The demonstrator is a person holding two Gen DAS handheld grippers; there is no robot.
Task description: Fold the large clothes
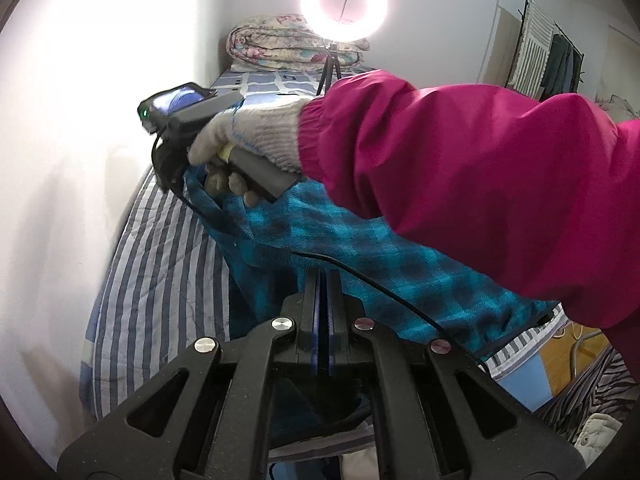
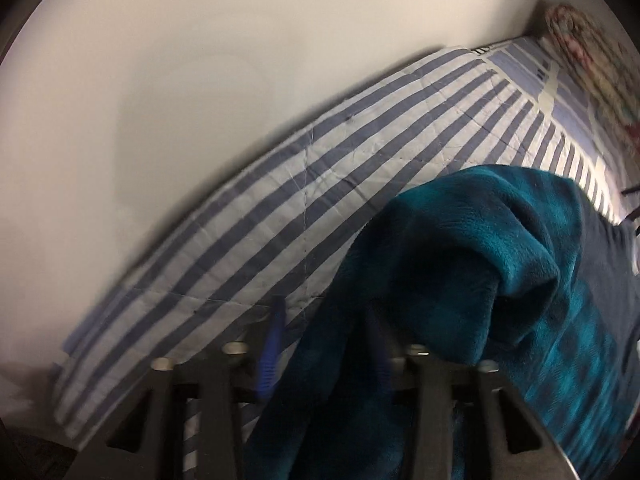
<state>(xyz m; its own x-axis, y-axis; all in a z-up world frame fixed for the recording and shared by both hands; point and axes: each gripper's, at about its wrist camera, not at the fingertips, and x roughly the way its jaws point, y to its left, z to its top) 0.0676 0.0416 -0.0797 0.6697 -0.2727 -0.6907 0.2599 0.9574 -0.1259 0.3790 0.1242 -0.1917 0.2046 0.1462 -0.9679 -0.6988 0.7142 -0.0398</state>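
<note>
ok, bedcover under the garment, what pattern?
Blue and white stripes on the bedcover, under the teal checked garment. Clearest in the right wrist view.

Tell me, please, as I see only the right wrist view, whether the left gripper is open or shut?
Observer: The left gripper is shut, its blue pads meeting, just in front of the teal plaid fleece garment.
Operator: Thank you. Is anything standing farther along the bed that I should mind?
Observer: Yes, a lit ring light on a small tripod stands on the bed, in front of the folded floral quilt.
</note>
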